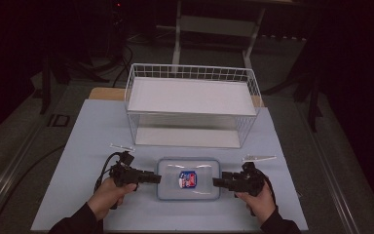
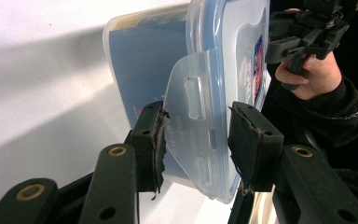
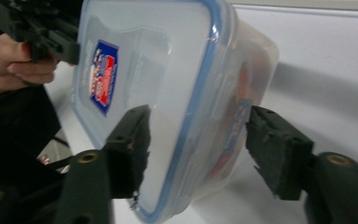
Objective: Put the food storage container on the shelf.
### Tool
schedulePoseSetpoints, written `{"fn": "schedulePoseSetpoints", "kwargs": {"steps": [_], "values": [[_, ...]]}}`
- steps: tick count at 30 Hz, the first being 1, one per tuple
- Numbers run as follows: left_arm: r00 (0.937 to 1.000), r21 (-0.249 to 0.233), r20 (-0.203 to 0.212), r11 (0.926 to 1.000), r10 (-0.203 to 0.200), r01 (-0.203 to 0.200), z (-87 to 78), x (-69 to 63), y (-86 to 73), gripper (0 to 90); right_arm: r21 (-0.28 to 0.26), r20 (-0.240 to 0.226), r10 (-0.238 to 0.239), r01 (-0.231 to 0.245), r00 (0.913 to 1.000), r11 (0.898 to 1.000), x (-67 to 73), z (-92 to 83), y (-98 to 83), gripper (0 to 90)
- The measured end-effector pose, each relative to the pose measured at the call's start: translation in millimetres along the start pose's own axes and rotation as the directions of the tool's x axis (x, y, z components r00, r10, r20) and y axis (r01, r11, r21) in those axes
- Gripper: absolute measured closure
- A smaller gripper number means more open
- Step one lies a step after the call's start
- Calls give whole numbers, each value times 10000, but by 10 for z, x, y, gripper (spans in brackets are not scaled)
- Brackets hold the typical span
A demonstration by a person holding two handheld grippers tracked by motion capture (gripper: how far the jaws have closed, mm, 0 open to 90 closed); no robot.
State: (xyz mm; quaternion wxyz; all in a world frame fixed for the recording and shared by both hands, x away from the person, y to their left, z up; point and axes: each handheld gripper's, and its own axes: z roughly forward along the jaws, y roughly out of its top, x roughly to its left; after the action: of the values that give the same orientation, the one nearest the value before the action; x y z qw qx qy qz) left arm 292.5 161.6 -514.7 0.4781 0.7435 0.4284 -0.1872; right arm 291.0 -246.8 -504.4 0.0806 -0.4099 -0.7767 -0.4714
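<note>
A clear plastic food container [image 1: 173,171] with a blue-rimmed lid and a red and blue label [image 1: 188,179] lies on the table between both hands. My left gripper [image 1: 156,178] is at its left end. In the left gripper view, that gripper [image 2: 198,144] is shut on the container's [image 2: 233,56] end, with one pad [image 2: 151,140] pressing the lid's latch flap [image 2: 191,102]. My right gripper [image 1: 216,182] is at the right end. In the right gripper view, its jaws [image 3: 200,149] straddle the container [image 3: 168,70]: one pad is at the lid, and the other pad [image 3: 275,154] stands off the base.
A white wire basket [image 1: 190,68] with a white floor stands behind the container at mid table. Two thin clear strips lie on the pale blue table top [image 1: 97,126], one at the left [image 1: 121,146] and one at the right [image 1: 259,158]. Dark floor and stands surround the table.
</note>
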Motion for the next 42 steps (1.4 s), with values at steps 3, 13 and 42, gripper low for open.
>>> {"fn": "schedulePoseSetpoints", "kwargs": {"steps": [3,13,42], "values": [[9999,-10,-41,9999,109,-109,-6,-17,-14,571,146,-229,-101,105,9997,9998,6,-8,4,485],[9990,-115,-258,9993,364,-367,-11,-89,-55,572,20,-148,780,-780,9968,9970,47,-28,-23,516],[9911,-1183,-568,9849,1204,-1265,-316,-529,263,571,-1322,33,175,-170,9998,9911,362,-377,394,524]]}}
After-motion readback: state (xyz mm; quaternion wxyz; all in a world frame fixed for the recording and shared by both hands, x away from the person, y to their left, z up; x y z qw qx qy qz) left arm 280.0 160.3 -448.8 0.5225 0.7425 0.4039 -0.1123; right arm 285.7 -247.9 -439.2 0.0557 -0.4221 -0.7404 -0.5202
